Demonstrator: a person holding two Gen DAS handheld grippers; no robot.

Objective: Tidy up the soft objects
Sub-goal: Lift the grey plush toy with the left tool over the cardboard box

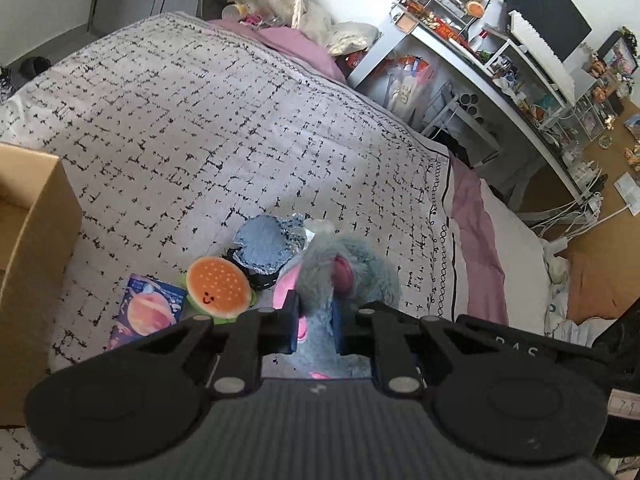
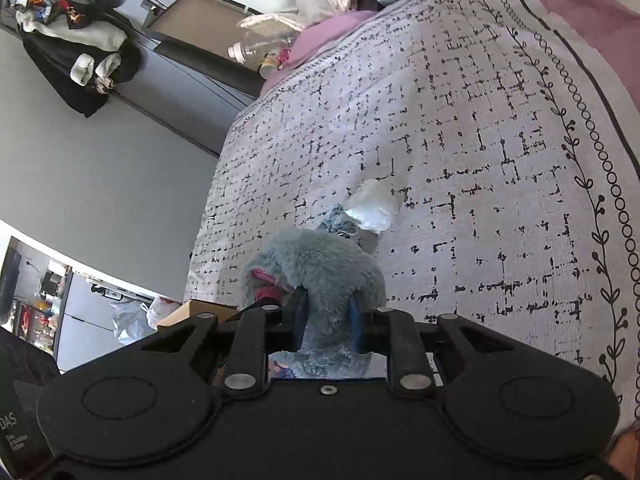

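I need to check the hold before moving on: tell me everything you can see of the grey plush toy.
The grey plush toy is fluffy, blue-grey long-pile fur with pink patches, probably ear linings. Both grippers are shut on it: the left gripper and right gripper each pinch a fold of fur. It hangs bunched above the patterned bedspread, in front of the denim piece. No face shows.

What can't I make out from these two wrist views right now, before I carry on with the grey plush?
- Grey plush toy: lower body hidden behind the left claw; the right wrist view has the right claw covering it too.
- Cardboard box: cut off by the left edge of the left wrist view, inside unseen.
- Dark item under the denim piece: mostly covered, unidentifiable.
- Desk clutter: too small.
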